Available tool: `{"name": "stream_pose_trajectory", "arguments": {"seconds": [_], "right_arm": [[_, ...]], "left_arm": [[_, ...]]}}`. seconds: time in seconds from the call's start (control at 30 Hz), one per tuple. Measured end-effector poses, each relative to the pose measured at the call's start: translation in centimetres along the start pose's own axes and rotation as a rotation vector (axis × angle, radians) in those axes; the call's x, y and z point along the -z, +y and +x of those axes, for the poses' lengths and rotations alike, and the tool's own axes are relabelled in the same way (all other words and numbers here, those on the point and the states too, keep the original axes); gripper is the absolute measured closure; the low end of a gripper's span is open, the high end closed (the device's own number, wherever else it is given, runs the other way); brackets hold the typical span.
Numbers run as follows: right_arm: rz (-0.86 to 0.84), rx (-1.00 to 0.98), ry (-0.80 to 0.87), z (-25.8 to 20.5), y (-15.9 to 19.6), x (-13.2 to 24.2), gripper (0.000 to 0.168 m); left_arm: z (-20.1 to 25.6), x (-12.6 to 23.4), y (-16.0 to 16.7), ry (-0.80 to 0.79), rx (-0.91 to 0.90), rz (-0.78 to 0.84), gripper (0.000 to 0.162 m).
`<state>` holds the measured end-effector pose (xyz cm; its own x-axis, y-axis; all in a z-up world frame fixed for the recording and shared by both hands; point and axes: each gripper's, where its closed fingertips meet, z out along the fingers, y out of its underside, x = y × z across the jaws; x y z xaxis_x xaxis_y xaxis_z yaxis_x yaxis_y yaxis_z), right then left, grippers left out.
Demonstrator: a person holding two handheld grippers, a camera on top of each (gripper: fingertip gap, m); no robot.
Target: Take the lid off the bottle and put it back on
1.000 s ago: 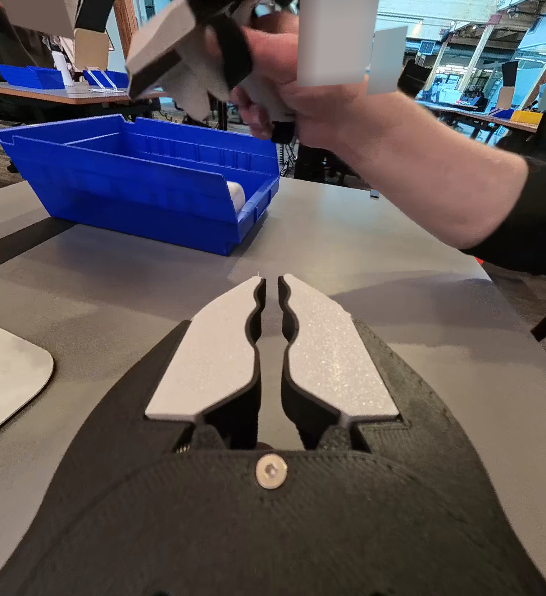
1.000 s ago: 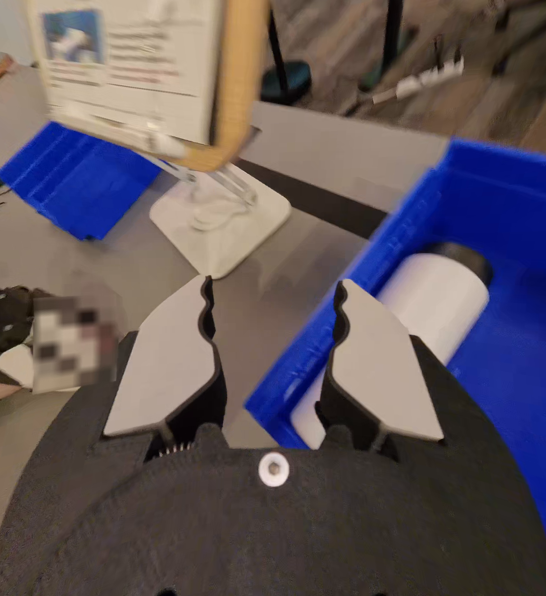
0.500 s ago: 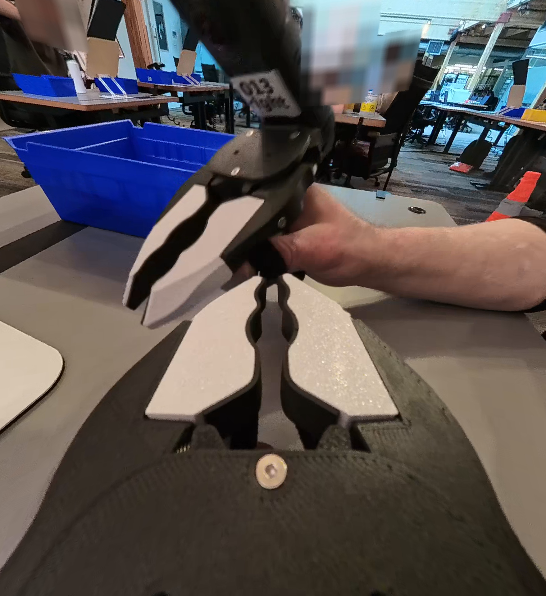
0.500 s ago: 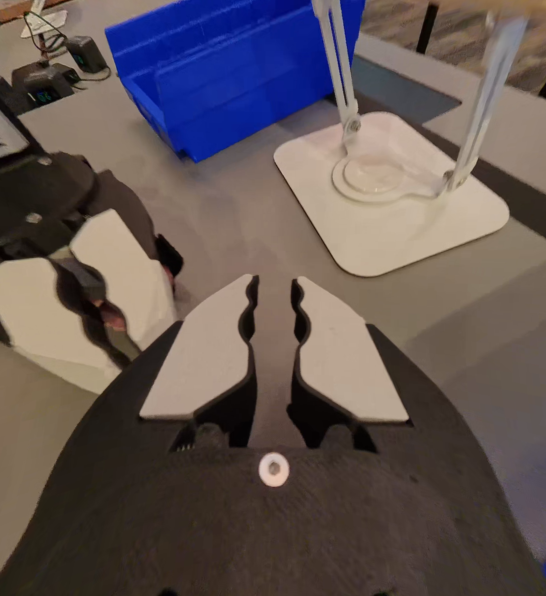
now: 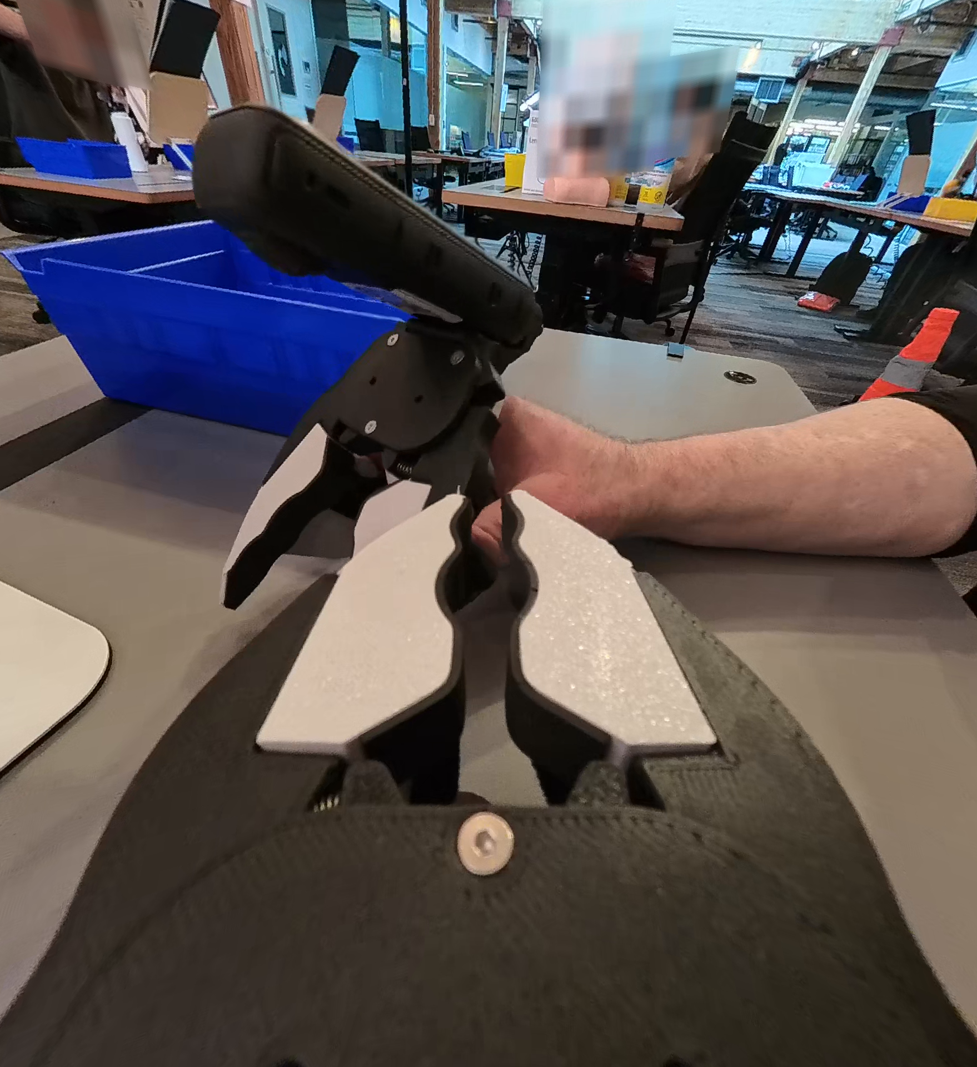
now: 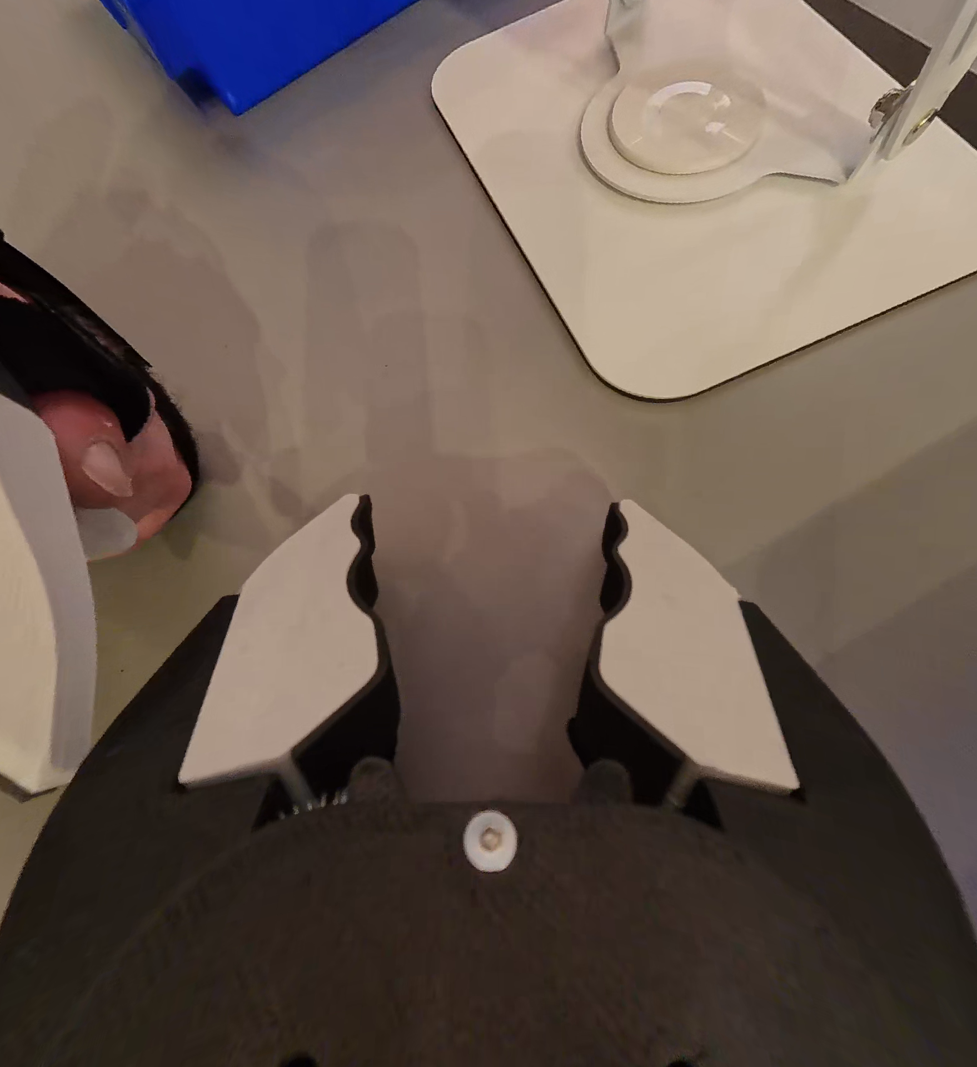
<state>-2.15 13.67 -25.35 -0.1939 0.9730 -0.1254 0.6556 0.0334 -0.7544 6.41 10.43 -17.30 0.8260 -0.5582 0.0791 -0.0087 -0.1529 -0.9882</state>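
Observation:
No bottle or lid shows in either view now. My left gripper (image 5: 483, 508) rests low over the grey table (image 5: 99, 519), its fingers all but together with nothing between them. My right gripper (image 6: 489, 511) is open and empty, pointing down at bare table. In the left wrist view the right gripper (image 5: 295, 554) is just ahead of my left fingertips, held by a hand (image 5: 561, 479) and tilted down to the left. It hides part of the blue bin (image 5: 186, 323) behind it. One finger of the left gripper (image 6: 13, 577) shows at the left edge of the right wrist view.
A white stand base (image 6: 734, 242) with a clear holder sits on the table to the upper right in the right wrist view; its corner shows at the left in the left wrist view (image 5: 7, 664). A blue bin corner (image 6: 255, 46) is at the top. A forearm (image 5: 792, 479) lies across the table.
My right gripper swung from above the blue bin, where a white bottle lay, down to the table in front of my left gripper; its fingers narrowed on nothing, then opened wide. My left gripper stayed put.

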Motion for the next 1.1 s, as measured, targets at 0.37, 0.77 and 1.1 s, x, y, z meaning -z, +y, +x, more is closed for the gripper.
{"name": "stream_pose_trajectory", "arguments": {"seconds": [0.37, 0.77, 1.1], "right_arm": [[-0.047, 0.017, 0.014, 0.03, 0.59, -0.43, 0.084], [-0.073, 0.032, 0.015, -0.01, 0.96, -0.63, 0.085], [-0.073, 0.032, 0.014, 0.08, 0.95, -0.62, 0.086]], "left_arm": [[0.25, -0.09, 0.11, 0.008, -0.012, -0.010, 0.153], [0.25, -0.10, 0.11, 0.018, -0.002, -0.010, 0.154], [0.17, -0.10, 0.09, 0.023, 0.009, -0.009, 0.153]]}}
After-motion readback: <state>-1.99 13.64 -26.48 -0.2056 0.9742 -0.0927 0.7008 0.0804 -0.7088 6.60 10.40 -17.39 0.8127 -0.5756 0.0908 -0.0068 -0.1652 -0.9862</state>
